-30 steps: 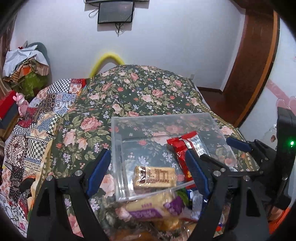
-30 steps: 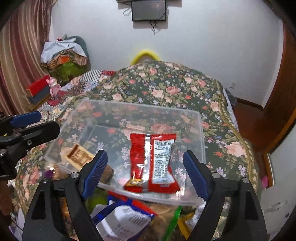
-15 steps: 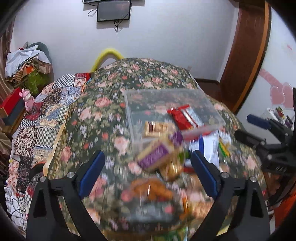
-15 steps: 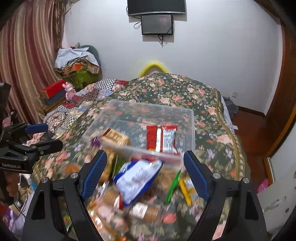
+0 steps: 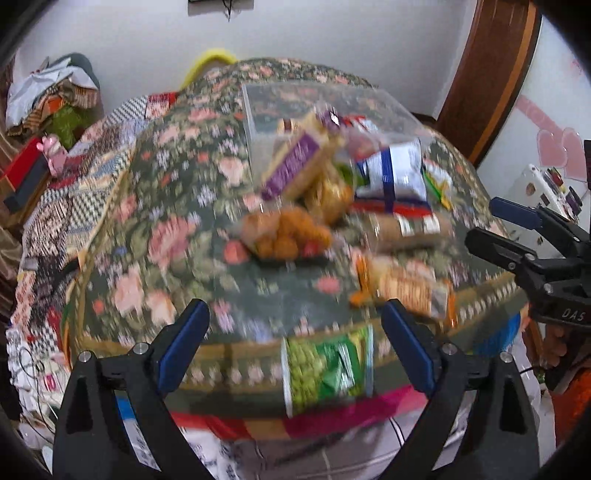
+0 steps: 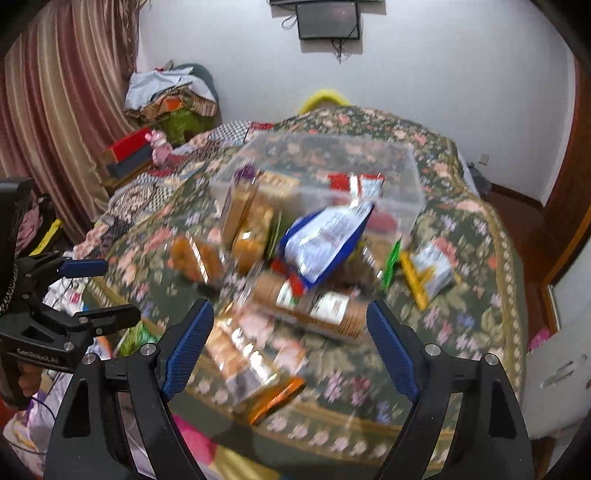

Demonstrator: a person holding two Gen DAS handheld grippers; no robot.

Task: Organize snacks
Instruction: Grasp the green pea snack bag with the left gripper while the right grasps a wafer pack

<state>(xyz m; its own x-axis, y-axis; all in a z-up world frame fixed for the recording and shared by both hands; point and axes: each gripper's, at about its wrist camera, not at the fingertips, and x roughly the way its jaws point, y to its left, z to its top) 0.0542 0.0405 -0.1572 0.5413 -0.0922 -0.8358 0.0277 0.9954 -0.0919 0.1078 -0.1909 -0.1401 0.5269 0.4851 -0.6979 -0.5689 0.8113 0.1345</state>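
Note:
A clear plastic box (image 5: 321, 99) (image 6: 402, 162) sits far back on the floral bedspread, holding a red packet (image 6: 354, 182) and a biscuit pack. Before it lies a pile of snacks: a blue-white bag (image 5: 393, 173) (image 6: 325, 236), a purple pack (image 5: 291, 166), a round biscuit roll (image 6: 306, 306) and a green packet (image 5: 327, 367) at the bed's near edge. My left gripper (image 5: 295, 347) is open and empty, back off the bed's edge. My right gripper (image 6: 291, 343) is open and empty above the near snacks.
The bed (image 5: 177, 206) fills the middle. Clothes and boxes (image 6: 166, 99) pile at the left by a curtain. A wooden door frame (image 5: 491, 74) stands at the right. A screen (image 6: 328, 20) hangs on the far wall.
Both grippers have drawn back and up from the clear box toward the bed's near edge. The box now looks small and far, and the whole snack pile is in view.

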